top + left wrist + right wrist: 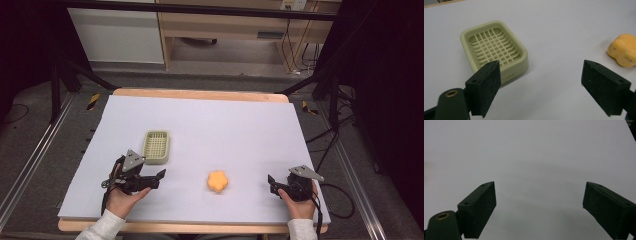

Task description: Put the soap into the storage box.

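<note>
On the tabletop (210, 125), the tray (156, 146) sits left of centre, just beyond the left gripper (159, 176), whose jaws gape wide and empty. The sponge (217, 181) lies near the front edge, between both grippers. The right gripper (271, 182) is wide open, holding nothing.

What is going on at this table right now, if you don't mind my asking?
A person holds two grippers over a white table. Both are open and hold nothing. The left gripper sits just below a pale green soap dish, and an orange flower-shaped sponge lies between it and the right gripper. Nothing has been picked up.
</note>
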Motion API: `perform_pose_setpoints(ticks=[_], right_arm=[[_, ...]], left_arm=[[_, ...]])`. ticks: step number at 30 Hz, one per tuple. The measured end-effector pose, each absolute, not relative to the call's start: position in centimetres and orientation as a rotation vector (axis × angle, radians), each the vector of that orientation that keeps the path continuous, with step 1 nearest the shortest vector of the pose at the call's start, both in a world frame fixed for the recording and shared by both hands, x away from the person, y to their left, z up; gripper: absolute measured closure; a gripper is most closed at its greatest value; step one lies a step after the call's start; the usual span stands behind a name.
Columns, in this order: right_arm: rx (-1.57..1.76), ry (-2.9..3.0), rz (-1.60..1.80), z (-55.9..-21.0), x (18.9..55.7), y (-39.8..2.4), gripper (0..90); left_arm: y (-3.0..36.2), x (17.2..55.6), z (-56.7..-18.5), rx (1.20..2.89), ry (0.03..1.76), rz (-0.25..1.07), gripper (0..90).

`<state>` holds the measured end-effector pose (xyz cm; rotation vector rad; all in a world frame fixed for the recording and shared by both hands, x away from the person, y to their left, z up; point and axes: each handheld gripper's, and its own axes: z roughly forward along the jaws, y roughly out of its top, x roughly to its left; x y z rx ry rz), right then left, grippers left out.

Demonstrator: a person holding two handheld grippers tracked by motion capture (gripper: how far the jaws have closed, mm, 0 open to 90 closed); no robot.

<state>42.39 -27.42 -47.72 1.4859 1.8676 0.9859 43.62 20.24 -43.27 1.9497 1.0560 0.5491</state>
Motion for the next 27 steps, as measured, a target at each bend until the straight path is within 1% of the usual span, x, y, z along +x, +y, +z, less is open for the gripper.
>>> perform_pose_setpoints(ticks=[8,17,27], right_arm=[[1.489,1.868,1.000,-47.7,42.5,-27.5,12.0],[1.487,1.865,1.002,-47.7,42.5,-27.4,12.1],[1.482,1.853,0.998,-47.8,42.5,-27.4,12.1]], left_arm=[[18.5,43.8,-43.0,1.971,1.010,0.531,16.4],[15.9,44.0,-42.8,2.034,0.950,0.510,16.0],[13.9,44.2,-42.5,2.046,0.922,0.466,16.0]])
